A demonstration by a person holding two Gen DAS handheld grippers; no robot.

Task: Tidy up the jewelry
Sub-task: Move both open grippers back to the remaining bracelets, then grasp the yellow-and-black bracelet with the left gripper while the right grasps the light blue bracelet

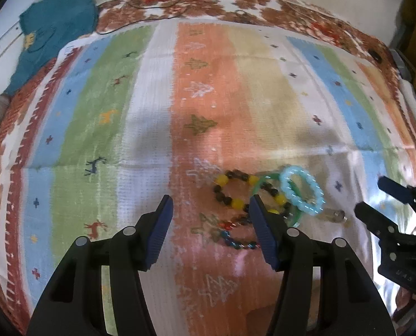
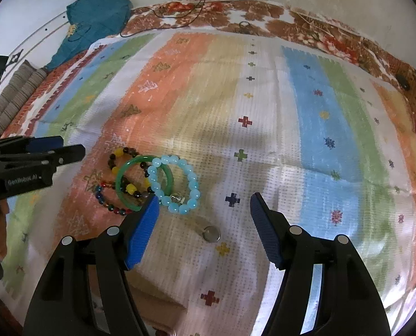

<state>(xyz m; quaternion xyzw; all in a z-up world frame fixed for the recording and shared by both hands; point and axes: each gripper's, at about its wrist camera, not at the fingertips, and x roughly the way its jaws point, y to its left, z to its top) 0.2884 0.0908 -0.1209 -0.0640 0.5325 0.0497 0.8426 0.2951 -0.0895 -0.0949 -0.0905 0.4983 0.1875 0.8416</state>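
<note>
cloth (image 2: 263, 140): woven, matt | beaded bracelet (image 2: 177, 186): glossy | bangle (image 2: 124, 168): smooth, glossy

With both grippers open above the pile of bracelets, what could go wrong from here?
1. The green bangle lies over the yellow-and-brown bead bracelet and the pale blue bead bracelet overlaps the bangle, so lifting one may drag the others.
2. The left gripper and right gripper approach the same small pile and might collide.
3. The small clear piece on the striped cloth is easy to miss.

Green bangle (image 1: 293, 218) partly behind tool finger
</note>
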